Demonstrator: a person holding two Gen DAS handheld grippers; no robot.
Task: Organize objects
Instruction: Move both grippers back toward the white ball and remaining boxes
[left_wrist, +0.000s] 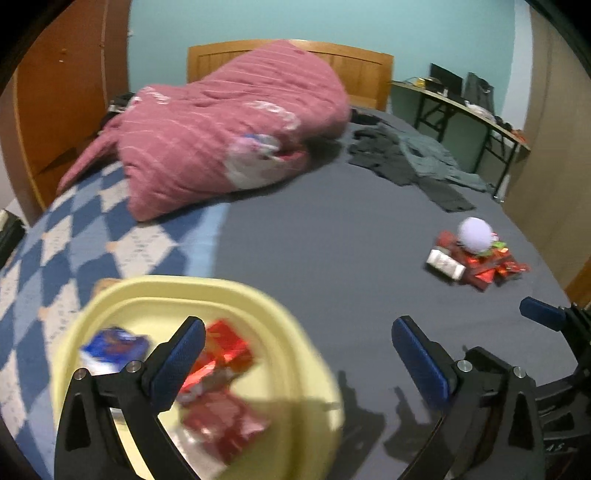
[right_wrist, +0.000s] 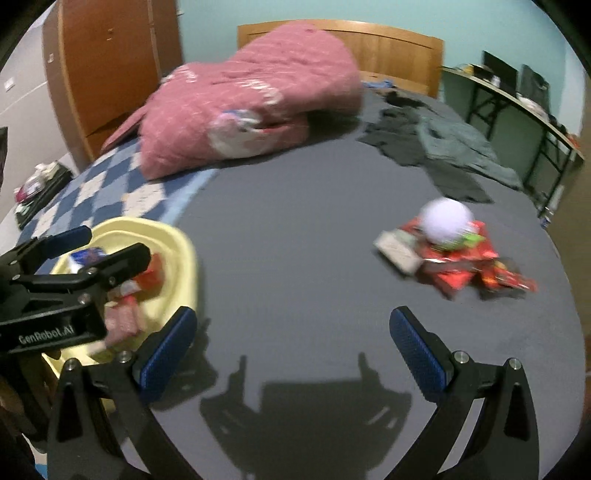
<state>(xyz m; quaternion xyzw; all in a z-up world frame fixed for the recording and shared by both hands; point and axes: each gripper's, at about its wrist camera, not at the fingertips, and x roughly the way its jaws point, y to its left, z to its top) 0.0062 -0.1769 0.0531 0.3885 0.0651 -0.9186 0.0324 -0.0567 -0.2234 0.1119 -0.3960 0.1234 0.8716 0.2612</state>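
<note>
A pale yellow basin (left_wrist: 288, 317) sits on the bed at the lower left and holds red snack packets (left_wrist: 221, 369) and a blue packet (left_wrist: 114, 345). My left gripper (left_wrist: 299, 354) is open and empty, its left finger over the basin. A pile of red packets (right_wrist: 465, 266) with a white ball (right_wrist: 445, 219) and a white box (right_wrist: 399, 253) lies on the grey sheet (right_wrist: 295, 258) to the right. My right gripper (right_wrist: 291, 347) is open and empty above the sheet, short of the pile. The basin also shows in the right wrist view (right_wrist: 181, 251).
A pink quilt (left_wrist: 229, 129) is heaped at the bed's head, on a blue checked blanket (left_wrist: 92, 229). Dark clothes (left_wrist: 417, 158) lie at the far right of the bed. A desk (left_wrist: 469, 110) stands beyond. A wooden wardrobe (left_wrist: 70, 92) is at the left.
</note>
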